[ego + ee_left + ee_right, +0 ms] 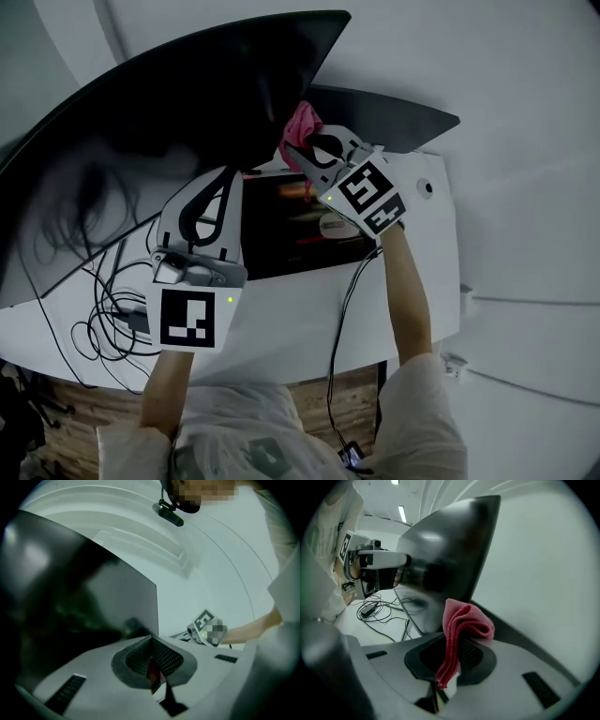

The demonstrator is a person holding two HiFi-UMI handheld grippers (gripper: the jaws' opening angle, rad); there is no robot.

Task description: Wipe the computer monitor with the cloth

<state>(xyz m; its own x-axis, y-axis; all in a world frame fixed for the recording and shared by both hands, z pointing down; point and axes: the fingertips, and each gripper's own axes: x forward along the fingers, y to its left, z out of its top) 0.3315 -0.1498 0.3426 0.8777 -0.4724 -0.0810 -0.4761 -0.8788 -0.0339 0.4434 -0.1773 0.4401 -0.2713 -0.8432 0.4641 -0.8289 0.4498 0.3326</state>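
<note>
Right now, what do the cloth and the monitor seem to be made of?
Cloth: probably a soft pink-red microfibre or a similar fabric, with a matte finish. It folds limply and shows a fine fuzzy weave. Monitor: a dark, smooth panel, either glass or plastic, I cannot tell which. The finish is semi-glossy, as it gives blurred reflections of the lights and cables.
</note>
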